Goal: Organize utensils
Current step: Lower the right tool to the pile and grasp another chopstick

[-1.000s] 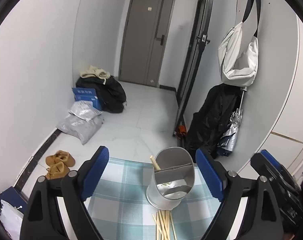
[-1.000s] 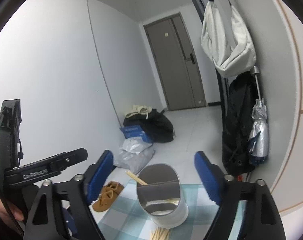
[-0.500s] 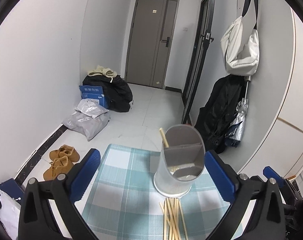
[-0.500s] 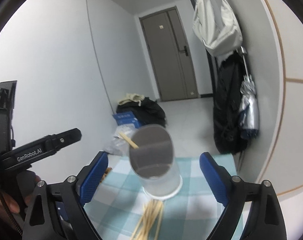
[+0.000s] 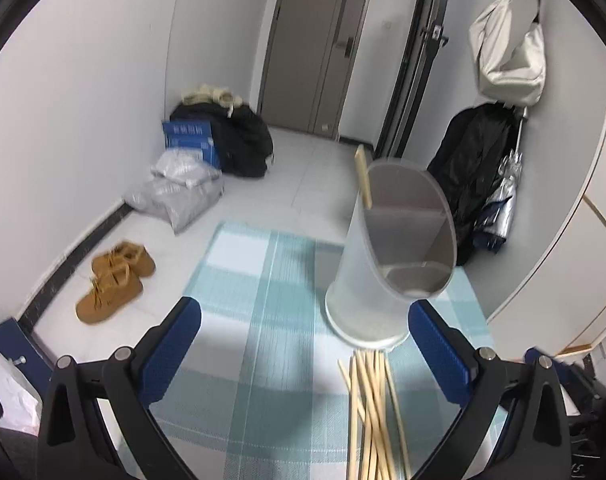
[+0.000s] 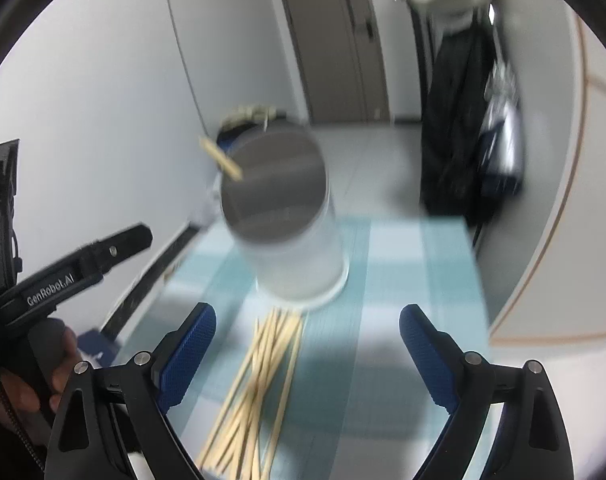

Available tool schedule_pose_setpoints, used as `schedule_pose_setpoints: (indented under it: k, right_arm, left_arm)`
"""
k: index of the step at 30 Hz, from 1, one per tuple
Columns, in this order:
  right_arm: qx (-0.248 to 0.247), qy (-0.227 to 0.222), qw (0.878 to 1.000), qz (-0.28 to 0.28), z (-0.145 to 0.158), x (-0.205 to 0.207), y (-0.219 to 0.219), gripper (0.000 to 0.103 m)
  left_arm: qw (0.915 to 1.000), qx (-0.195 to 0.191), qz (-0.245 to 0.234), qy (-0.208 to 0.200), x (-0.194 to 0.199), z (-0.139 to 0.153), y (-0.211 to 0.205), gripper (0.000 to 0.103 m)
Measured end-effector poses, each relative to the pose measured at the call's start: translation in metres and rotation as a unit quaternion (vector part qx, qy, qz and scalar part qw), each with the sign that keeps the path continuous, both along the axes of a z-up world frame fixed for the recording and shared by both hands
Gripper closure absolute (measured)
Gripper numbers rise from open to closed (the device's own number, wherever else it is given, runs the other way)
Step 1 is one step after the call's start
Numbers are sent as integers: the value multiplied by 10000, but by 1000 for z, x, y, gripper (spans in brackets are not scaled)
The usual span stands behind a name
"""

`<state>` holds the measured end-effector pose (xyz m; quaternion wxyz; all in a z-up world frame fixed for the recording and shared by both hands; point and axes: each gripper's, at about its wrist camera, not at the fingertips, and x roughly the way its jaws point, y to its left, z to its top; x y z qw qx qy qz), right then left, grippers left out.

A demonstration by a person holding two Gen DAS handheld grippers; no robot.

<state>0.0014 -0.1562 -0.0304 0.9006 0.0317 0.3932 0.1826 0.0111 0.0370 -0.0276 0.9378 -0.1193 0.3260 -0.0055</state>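
Note:
A grey cylindrical utensil holder (image 5: 387, 256) (image 6: 287, 216) with inner dividers stands on the blue checked tablecloth (image 5: 263, 320). One wooden chopstick (image 5: 363, 178) (image 6: 221, 159) leans out of its left side. A loose bundle of wooden chopsticks (image 5: 373, 408) (image 6: 259, 384) lies on the cloth just in front of the holder. My left gripper (image 5: 303, 344) is open above the cloth, left of the bundle, holding nothing. My right gripper (image 6: 307, 344) is also open, hanging over the bundle with nothing between its fingers. The right wrist view is blurred.
The table ends just behind the holder. On the floor beyond are brown shoes (image 5: 115, 276), grey bags (image 5: 179, 192), a blue box (image 5: 191, 140) and black bags. Coats and an umbrella (image 5: 499, 200) hang at the right wall. A hand holds the left gripper's handle (image 6: 43, 360).
Both grippers have sunk toward the table and tipped downward, so the chopstick bundle now shows fully. The left gripper's fingers have spread wider.

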Motion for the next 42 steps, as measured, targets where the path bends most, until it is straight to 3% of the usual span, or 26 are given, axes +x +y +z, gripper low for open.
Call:
schedule_pose_setpoints:
  k: [4, 9, 11, 16, 18, 21, 25, 28, 31, 39, 42]
  right_arm:
    - [-249, 396, 9989, 30, -21, 7, 5, 13]
    - [-561, 902, 9943, 71, -44, 20, 11, 23]
    - [-644, 1069, 9921, 127, -52, 26, 15, 33]
    - [-737, 1482, 9861, 140, -71, 40, 23, 48]
    - [-677, 1606, 9846, 114, -77, 46, 24, 48]
    - [-786, 1705, 9821, 129, -85, 53, 29, 60]
    - [-964, 1625, 9812, 393, -85, 50, 44, 69]
    - [-1376, 1477, 9779, 544, -86, 46, 57, 70]
    - [-1637, 1428, 9746, 544, -86, 47, 64, 79]
    - [-1830, 1321, 9727, 536, -87, 65, 86, 92]
    - [-1644, 1312, 9765, 469, -86, 66, 86, 99]
  left_arm:
    - [9993, -27, -14, 363, 7, -9, 4, 1]
    - [9991, 76, 108, 414, 4, -5, 12, 1]
    - [9987, 40, 144, 482, 5, -4, 16, 1]
    - [9982, -11, 296, 514, 7, -2, 21, 1]
    - [9980, -29, 326, 541, 8, -2, 22, 1]
    - [9976, 2, 343, 597, 13, -6, 26, 1]
    - [9968, -22, 353, 721, 17, -11, 33, 1]
    - [9956, -135, 389, 842, 18, -14, 37, 1]
    - [9947, -282, 437, 883, 19, -14, 41, 1]
    - [9928, -314, 477, 1049, 22, -23, 49, 1]
    - [9918, -458, 414, 1122, 22, -29, 53, 1]
